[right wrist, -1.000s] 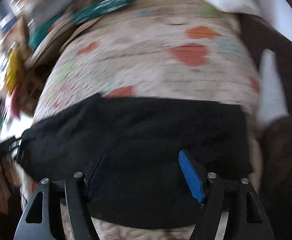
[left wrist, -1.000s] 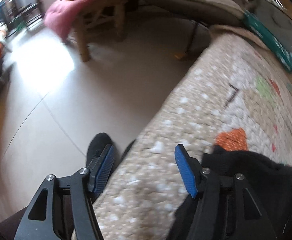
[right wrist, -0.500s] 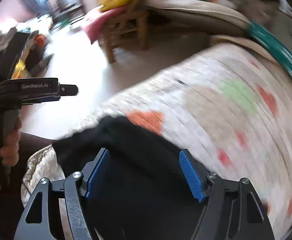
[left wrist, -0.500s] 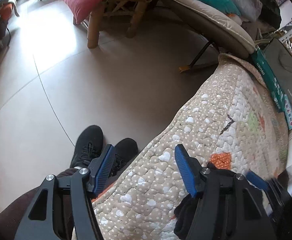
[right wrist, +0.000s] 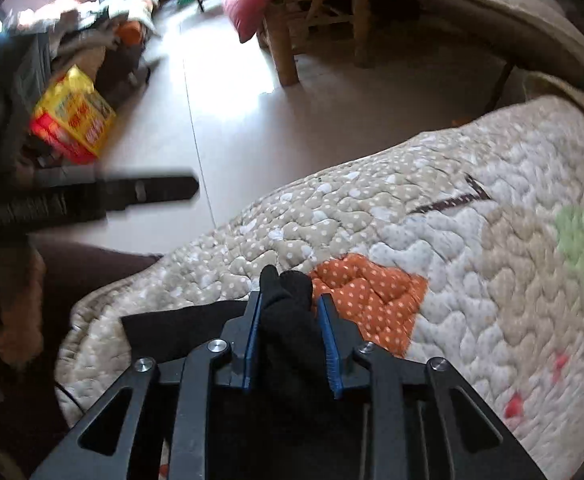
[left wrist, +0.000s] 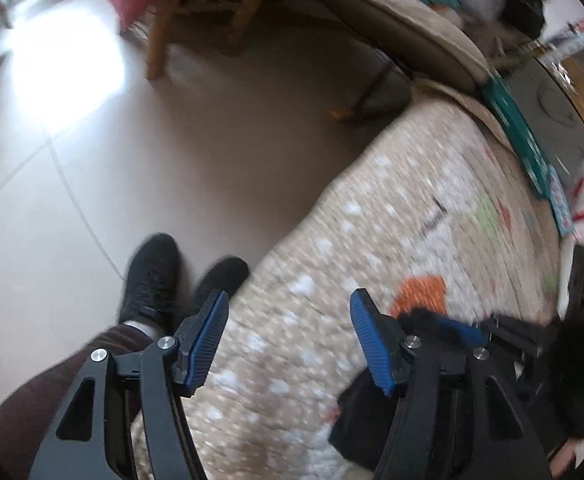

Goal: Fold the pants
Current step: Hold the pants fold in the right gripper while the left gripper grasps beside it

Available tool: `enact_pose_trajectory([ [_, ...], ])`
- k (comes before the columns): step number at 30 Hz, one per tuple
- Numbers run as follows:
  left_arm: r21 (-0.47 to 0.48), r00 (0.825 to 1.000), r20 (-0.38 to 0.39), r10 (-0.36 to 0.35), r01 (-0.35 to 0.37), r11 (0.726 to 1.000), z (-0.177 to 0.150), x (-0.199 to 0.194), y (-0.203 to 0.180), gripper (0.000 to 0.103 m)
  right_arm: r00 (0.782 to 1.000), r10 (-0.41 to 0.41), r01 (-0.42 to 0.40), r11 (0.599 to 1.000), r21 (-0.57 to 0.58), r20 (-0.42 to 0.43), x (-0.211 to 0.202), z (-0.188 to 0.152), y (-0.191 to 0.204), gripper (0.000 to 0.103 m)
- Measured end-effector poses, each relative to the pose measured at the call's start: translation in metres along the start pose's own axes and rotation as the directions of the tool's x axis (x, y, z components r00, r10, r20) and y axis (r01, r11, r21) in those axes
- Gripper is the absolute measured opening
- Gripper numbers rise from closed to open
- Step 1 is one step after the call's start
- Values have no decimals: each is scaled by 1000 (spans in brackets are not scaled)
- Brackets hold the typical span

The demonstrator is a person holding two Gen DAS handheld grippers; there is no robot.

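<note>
Black pants (right wrist: 287, 312) lie on the quilt (right wrist: 472, 260), near its orange patch (right wrist: 372, 288). Right gripper (right wrist: 289, 340) has just closed, pinching a bunched fold of them; half a second ago its jaws straddled flat cloth. Left gripper (left wrist: 287, 340) hangs half open, empty, over the quilt edge beside the pants. Shoes (left wrist: 151, 276) on the floor below.

black skeletal left tool (left wrist: 287, 346) with ribbed blue pads and silver screws, same build on the right tool (right wrist: 289, 342), black sneakers (left wrist: 151, 276), white sock, dark brown trousers (left wrist: 51, 392)
</note>
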State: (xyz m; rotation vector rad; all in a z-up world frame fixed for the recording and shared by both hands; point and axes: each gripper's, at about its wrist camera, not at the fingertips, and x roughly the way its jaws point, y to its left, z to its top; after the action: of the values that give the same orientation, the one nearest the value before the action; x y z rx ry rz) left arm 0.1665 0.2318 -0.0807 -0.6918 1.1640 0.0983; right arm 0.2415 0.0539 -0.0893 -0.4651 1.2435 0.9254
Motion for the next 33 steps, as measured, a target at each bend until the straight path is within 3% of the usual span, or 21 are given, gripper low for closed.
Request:
enact_pose_trajectory([
  [4, 57, 994, -66, -82, 86, 995, -9, 16, -16, 64, 997, 48, -52, 995, 82, 57, -12, -2, -17, 28],
  [10, 257, 994, -28, -105, 109, 960, -23, 13, -53, 65, 993, 65, -76, 991, 112, 95, -27, -4, -28, 28],
  [14, 278, 991, -31, -130, 133, 951, -25, 15, -58, 65, 988, 86, -103, 986, 133, 132, -48, -15, -41, 28],
  [21, 394, 984, -14, -180, 171, 903, -38, 16, -83, 65, 974, 131, -156, 979, 129, 184, -80, -34, -43, 29],
  [24, 404, 979, -31, -203, 198, 893, -41, 20, -89, 65, 975, 126, -151, 980, 131, 186, -81, -34, -41, 29],
  [26, 382, 977, -23, -213, 206, 901, -39, 17, -86, 65, 976, 117, -143, 980, 135, 185, -81, -34, -40, 28],
  [29, 319, 956, -15, -294, 283, 905, -31, 5, -75, 65, 972, 113, -148, 976, 162, 207, -88, -37, -46, 28],
  [33, 299, 917, -14, -399, 384, 874, -34, -2, -75, 65, 948, 174, -233, 949, 214, 265, -99, -38, -58, 28],
])
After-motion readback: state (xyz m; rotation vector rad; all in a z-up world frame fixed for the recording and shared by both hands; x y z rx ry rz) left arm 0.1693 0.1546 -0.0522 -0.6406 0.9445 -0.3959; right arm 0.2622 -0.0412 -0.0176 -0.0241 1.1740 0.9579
